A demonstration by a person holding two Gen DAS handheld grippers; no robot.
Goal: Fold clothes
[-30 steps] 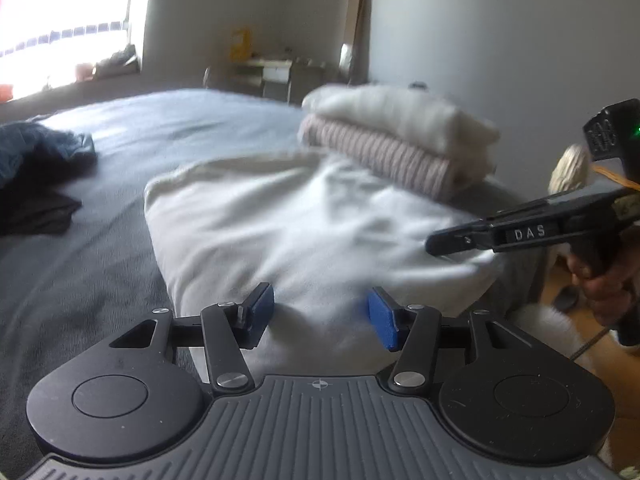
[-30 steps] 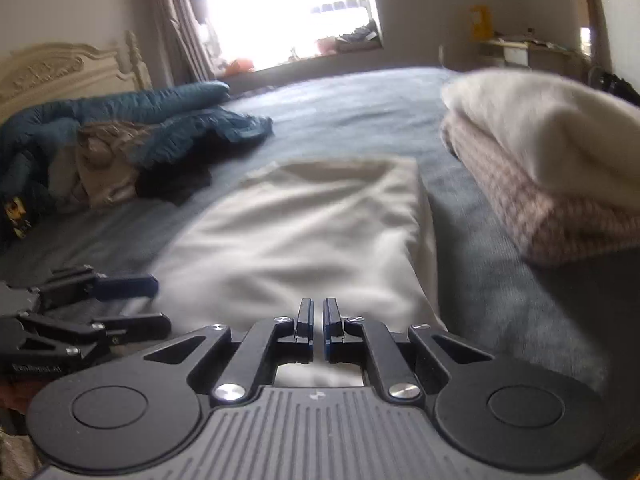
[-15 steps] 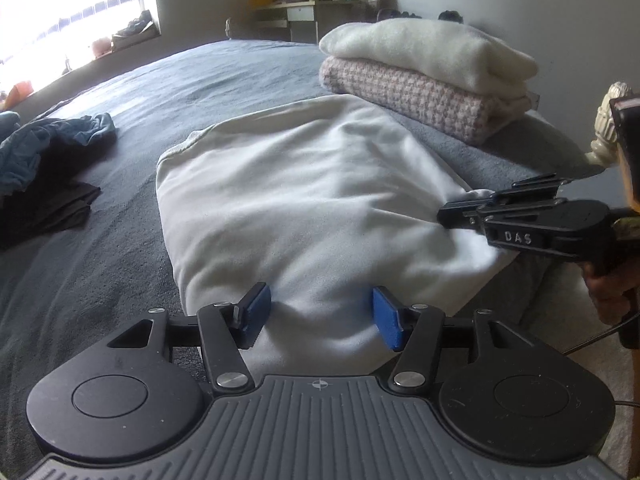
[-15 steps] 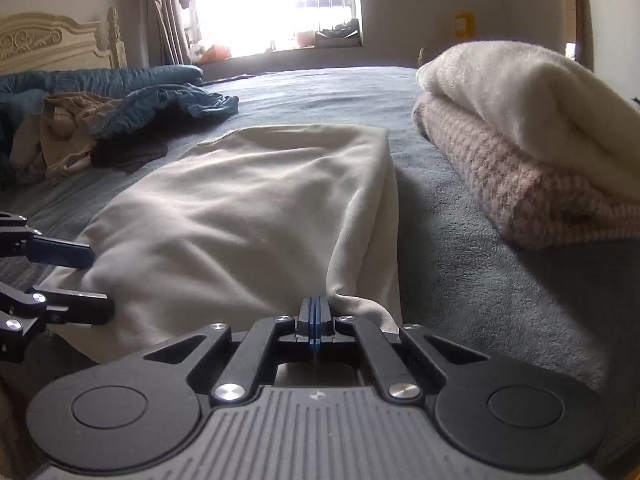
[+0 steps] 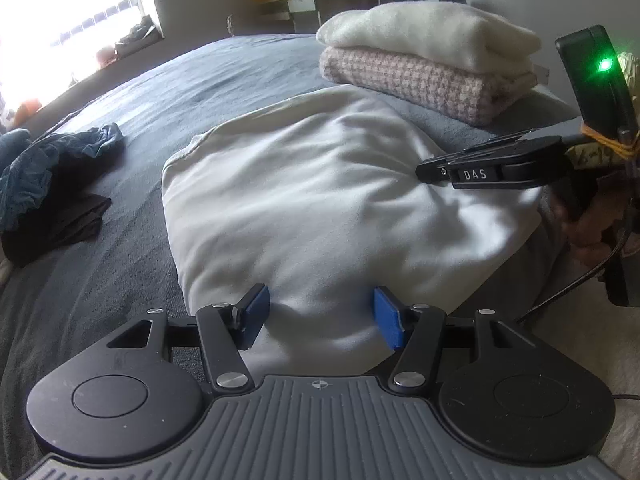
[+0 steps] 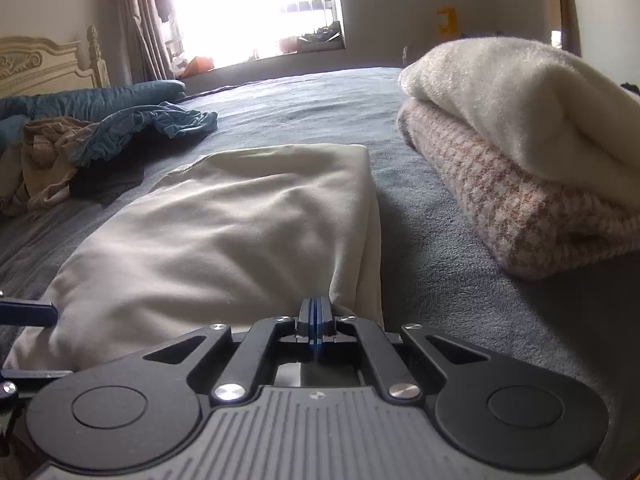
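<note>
1. Since a second ago, our right claw (image 6: 316, 312) has gone from slightly parted above the cream garment (image 5: 320, 208) to clenched on that garment's near right corner, at the near edge of the bed (image 5: 120, 128).
2. Our left claw (image 5: 318, 316) has been easing a little wider; its blue pads (image 5: 256, 312) straddle the garment's near edge, released, not pressing the cloth.
3. Both claws point forward and downward over the bed's near edge, side by side.
4. The folded stack (image 6: 520, 152) sits toward the bed's right edge; blue clothes (image 6: 132, 124) lie far left.
</note>
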